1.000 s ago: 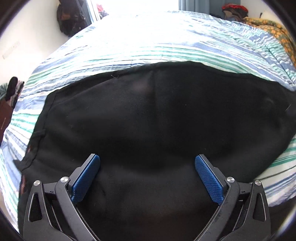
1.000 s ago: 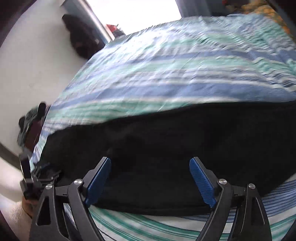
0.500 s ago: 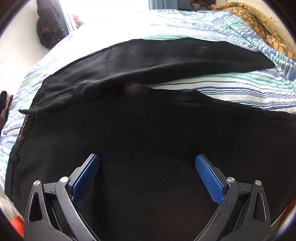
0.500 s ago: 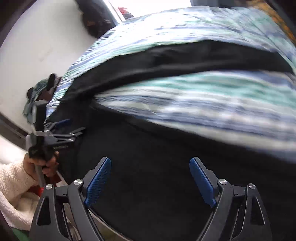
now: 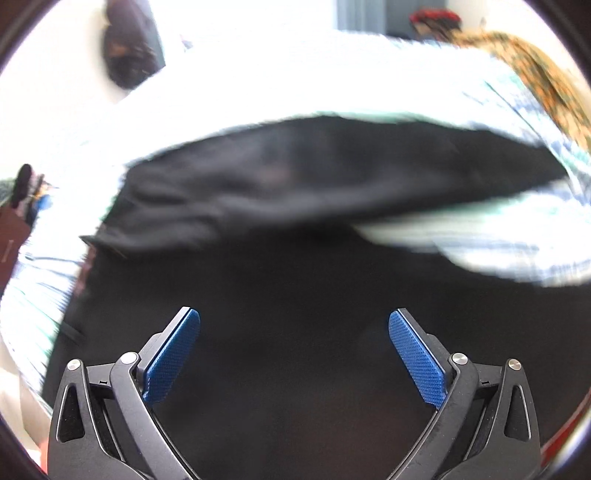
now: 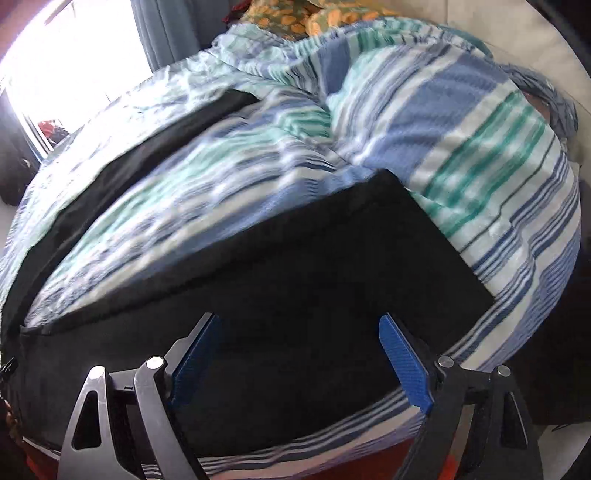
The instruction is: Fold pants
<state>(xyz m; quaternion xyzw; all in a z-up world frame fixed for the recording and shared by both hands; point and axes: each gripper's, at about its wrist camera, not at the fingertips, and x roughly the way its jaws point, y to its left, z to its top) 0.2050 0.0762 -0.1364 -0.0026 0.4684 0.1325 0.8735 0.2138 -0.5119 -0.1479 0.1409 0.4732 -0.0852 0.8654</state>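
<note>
Black pants (image 5: pixel 295 280) lie spread on a striped bed, the two legs splayed apart. In the left wrist view the far leg (image 5: pixel 332 177) runs to the right and the near leg fills the foreground. My left gripper (image 5: pixel 294 332) is open and empty, just above the near leg. In the right wrist view the near leg (image 6: pixel 314 266) ends at a hem at the right, and the far leg (image 6: pixel 140 162) stretches away at upper left. My right gripper (image 6: pixel 299 332) is open and empty over the near leg, close to its hem end.
The bed has a blue, green and white striped cover (image 6: pixel 480 147), bunched up at the right. An orange patterned fabric (image 6: pixel 306 18) lies at the head end. A bright window (image 6: pixel 55 55) is at the left. The bed's near edge is just below the right gripper.
Both grippers have swung; the left view is blurred and now shows both legs. The right gripper has turned right toward the hem end of the near leg. Both stay open.
</note>
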